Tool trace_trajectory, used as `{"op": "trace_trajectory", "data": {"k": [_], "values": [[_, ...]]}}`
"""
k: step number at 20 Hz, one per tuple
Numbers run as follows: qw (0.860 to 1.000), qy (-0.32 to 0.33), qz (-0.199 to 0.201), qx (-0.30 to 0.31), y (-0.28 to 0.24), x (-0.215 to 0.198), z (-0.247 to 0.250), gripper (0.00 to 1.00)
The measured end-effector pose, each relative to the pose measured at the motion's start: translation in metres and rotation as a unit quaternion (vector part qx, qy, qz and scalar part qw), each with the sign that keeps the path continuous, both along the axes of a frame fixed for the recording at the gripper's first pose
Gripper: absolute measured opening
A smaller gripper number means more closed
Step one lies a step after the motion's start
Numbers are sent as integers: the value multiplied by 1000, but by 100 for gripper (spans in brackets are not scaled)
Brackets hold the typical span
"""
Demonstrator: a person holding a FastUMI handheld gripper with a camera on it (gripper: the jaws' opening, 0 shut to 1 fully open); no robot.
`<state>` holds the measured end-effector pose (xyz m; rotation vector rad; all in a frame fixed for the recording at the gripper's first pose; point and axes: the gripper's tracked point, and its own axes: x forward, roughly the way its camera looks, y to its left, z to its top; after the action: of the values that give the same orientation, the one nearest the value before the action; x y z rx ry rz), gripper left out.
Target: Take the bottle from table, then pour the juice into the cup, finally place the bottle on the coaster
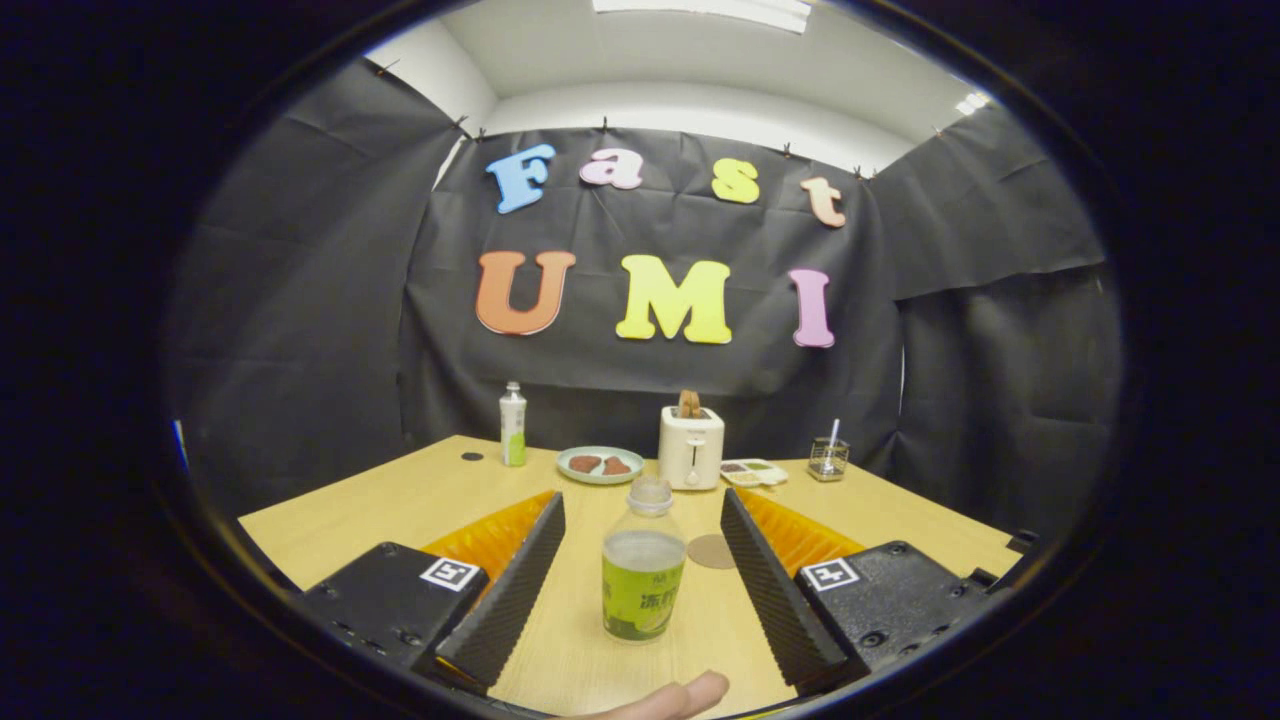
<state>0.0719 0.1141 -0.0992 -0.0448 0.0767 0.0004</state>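
The bottle (644, 560) stands upright on the tabletop (400, 500), between the two fingers of the tongs (640, 520) and touching neither. It is clear with a green label round its lower half and a pale cap on top, and liquid fills it to about the shoulder. The tongs are spread wide, released, with a gap on each side of the bottle; the left finger (510, 590) and the right finger (775, 590) reach past it on both flanks. A fingertip (680, 695) of a person's hand shows just below the bottle, near the base of the tongs.

Just beyond the bottle, close to the inner side of the right finger, a round brown coaster (711, 551) lies flat on the tabletop. Farther back stands a white toaster (691, 447) with a slice of bread (689, 404) sticking up from its slot. Left of it sits a pale green plate (600, 464) holding two reddish-brown pieces. Farther left, a second bottle (513, 424), white and green, stands upright near a small dark spot on the wood. Right of the toaster lies a shallow compartment tray (753, 472) with small portions in it, and beyond that a clear glass cup (829, 459) with a thin stick standing in it
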Motion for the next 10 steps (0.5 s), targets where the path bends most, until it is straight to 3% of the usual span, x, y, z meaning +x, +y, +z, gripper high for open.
{"op": "trace_trajectory", "data": {"k": [10], "values": [[999, 24, -48, 4, -11, 38, -59, 100]]}}
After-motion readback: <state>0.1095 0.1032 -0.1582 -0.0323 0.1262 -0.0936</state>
